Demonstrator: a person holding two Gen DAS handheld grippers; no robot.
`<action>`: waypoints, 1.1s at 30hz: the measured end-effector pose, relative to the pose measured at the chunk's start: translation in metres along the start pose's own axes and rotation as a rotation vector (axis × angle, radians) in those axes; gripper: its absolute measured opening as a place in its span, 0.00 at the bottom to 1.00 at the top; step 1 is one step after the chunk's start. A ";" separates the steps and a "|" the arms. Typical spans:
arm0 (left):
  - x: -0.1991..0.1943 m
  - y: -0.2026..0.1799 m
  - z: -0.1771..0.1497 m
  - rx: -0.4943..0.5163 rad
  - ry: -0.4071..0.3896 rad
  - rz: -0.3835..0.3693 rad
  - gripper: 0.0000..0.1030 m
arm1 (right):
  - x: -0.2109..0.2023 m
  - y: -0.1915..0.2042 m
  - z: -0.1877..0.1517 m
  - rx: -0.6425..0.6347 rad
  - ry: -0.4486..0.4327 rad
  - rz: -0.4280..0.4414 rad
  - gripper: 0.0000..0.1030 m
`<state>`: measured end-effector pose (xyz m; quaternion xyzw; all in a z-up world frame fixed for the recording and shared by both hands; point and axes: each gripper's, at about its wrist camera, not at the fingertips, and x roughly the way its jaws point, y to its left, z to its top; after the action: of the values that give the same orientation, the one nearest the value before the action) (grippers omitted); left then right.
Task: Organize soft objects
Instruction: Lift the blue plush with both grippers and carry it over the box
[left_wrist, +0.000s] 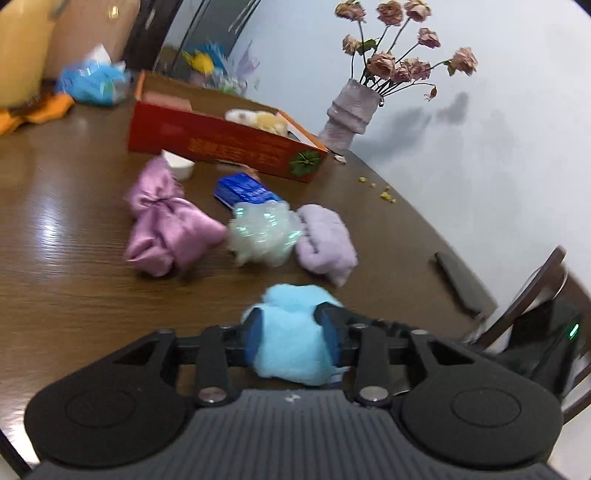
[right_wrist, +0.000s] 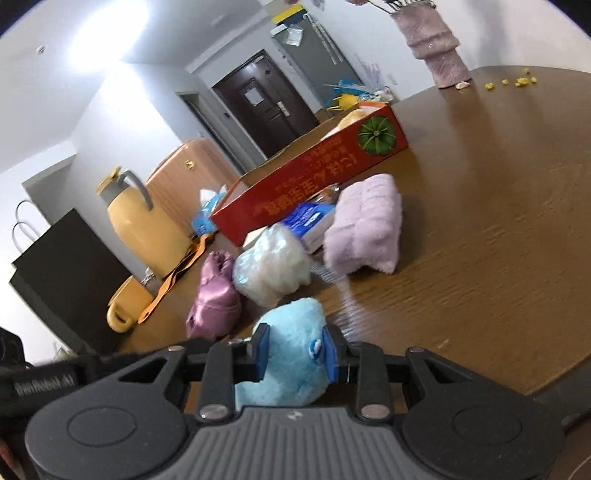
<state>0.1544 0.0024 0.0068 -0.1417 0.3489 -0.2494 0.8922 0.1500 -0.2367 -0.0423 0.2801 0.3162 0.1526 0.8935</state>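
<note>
Both grippers are shut on one light blue plush toy. My left gripper (left_wrist: 291, 328) clamps its fluffy body (left_wrist: 291, 347); my right gripper (right_wrist: 297, 350) clamps the end with an eye patch (right_wrist: 291, 354). Beyond it on the wooden table lie a pink satin pouch (left_wrist: 166, 225) (right_wrist: 214, 302), a white mesh bath puff (left_wrist: 262, 232) (right_wrist: 269, 266) and a lilac fuzzy cloth (left_wrist: 325, 240) (right_wrist: 365, 229). An open red cardboard box (left_wrist: 229, 144) (right_wrist: 314, 177) stands behind them with a cream and yellow plush (left_wrist: 258, 120) inside.
A blue packet (left_wrist: 243, 190) (right_wrist: 310, 218) and a white cup (left_wrist: 179, 164) lie by the box. A vase of dried roses (left_wrist: 351, 110) stands at the back, yellow crumbs (left_wrist: 384, 192) near it. A black phone (left_wrist: 458, 280), a yellow jug (right_wrist: 144, 229) and a black bag (right_wrist: 66, 273) border the table.
</note>
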 end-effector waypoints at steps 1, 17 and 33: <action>-0.003 0.001 -0.005 0.003 -0.004 0.015 0.54 | -0.001 0.005 -0.001 -0.024 0.008 0.003 0.31; 0.013 0.025 -0.023 -0.163 0.055 -0.130 0.40 | -0.010 -0.002 -0.005 -0.005 0.019 0.018 0.31; 0.101 0.054 0.259 -0.064 -0.113 -0.104 0.38 | 0.123 0.062 0.261 -0.281 -0.113 0.055 0.31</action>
<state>0.4164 0.0128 0.1140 -0.2019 0.2980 -0.2758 0.8913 0.4058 -0.2373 0.1036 0.1687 0.2332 0.2038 0.9357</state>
